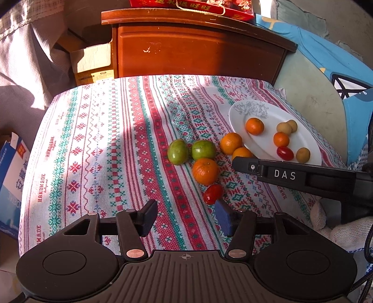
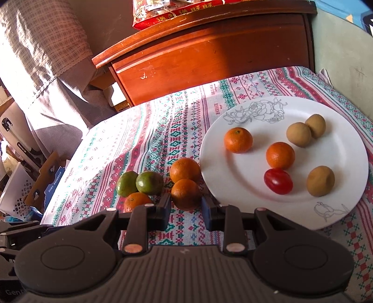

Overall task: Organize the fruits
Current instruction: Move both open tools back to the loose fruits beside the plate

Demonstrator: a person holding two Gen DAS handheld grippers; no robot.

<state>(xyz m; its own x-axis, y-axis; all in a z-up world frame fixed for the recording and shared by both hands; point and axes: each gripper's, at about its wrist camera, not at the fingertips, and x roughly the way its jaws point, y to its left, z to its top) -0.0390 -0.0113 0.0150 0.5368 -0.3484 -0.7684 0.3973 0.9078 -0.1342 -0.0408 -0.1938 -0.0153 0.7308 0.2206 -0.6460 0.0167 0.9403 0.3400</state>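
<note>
A white plate [image 2: 291,111] holds two small oranges [image 2: 238,139], a red tomato [image 2: 278,181] and three tan round fruits [image 2: 320,184]. On the cloth beside it lie two green fruits [image 2: 149,183], three oranges [image 2: 185,169] and, in the left wrist view, a red tomato [image 1: 212,194]. My right gripper [image 2: 185,211] is open, its jaws on either side of the near orange [image 2: 185,194] by the plate's rim. My left gripper [image 1: 185,218] is open and empty, its right finger close to the loose tomato. The right gripper's side also shows in the left wrist view [image 1: 291,174].
The patterned tablecloth [image 1: 105,151] covers the table. A brown wooden cabinet [image 1: 198,46] with a red box [image 1: 193,5] on top stands behind. A blue carton [image 1: 11,181] sits at the left edge, and a blue cushion [image 1: 326,58] at the right.
</note>
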